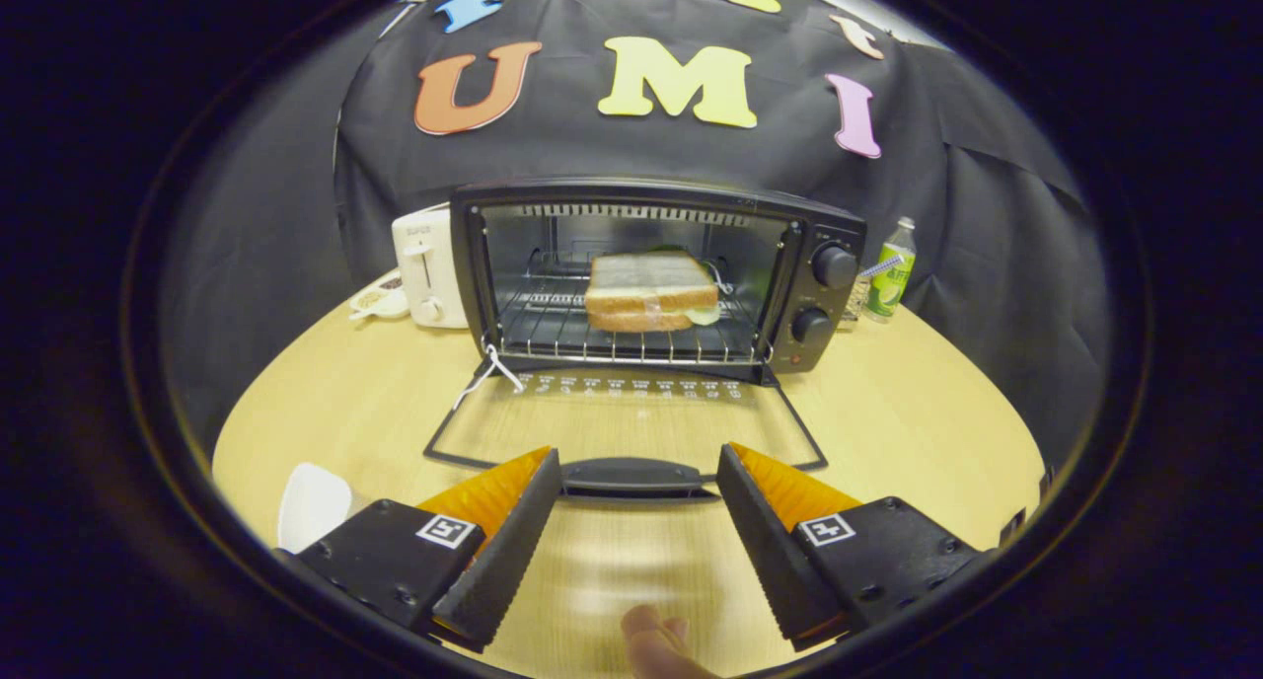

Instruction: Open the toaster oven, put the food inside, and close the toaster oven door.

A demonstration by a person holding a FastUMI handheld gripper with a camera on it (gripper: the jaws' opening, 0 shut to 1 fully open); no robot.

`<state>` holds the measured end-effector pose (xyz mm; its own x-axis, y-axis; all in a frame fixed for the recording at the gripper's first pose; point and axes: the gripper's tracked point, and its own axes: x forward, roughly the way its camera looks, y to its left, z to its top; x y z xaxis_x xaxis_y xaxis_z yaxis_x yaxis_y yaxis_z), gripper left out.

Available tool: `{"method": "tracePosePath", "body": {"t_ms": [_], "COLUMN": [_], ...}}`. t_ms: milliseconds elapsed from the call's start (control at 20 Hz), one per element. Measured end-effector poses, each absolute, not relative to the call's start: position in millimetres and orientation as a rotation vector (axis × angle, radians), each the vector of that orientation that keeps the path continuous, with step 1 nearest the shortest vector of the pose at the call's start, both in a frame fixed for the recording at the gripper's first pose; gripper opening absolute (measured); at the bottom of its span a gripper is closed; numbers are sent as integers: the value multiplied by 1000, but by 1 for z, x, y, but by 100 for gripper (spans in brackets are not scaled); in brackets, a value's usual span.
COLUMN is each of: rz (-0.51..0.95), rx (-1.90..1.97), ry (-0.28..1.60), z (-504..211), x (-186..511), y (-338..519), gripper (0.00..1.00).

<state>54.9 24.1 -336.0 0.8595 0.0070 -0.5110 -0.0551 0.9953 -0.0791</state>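
With sandwich (651, 292) on oven (829, 225) rack, tongs (639, 464) gape beside door handle (631, 476).

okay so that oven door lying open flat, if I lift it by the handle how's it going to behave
The door is likely stiff: a thin dark frame around clear glass. It probably swings up on a hinge at the oven mouth rather than lifting free. The handle lies just ahead of the open gripper, between its fingertips; it looks smooth, so it may slip.
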Motion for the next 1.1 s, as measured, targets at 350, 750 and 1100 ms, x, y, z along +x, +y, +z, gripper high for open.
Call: {"method": "tracePosePath", "body": {"t_ms": [350,750,1100], "rz": [46,39,39], "rx": [-50,14,46], "ry": [619,642,568], "z": [-380,-379,-368], "x": [51,52,48], "y": [27,29,28], "gripper": [100,100,100]}}
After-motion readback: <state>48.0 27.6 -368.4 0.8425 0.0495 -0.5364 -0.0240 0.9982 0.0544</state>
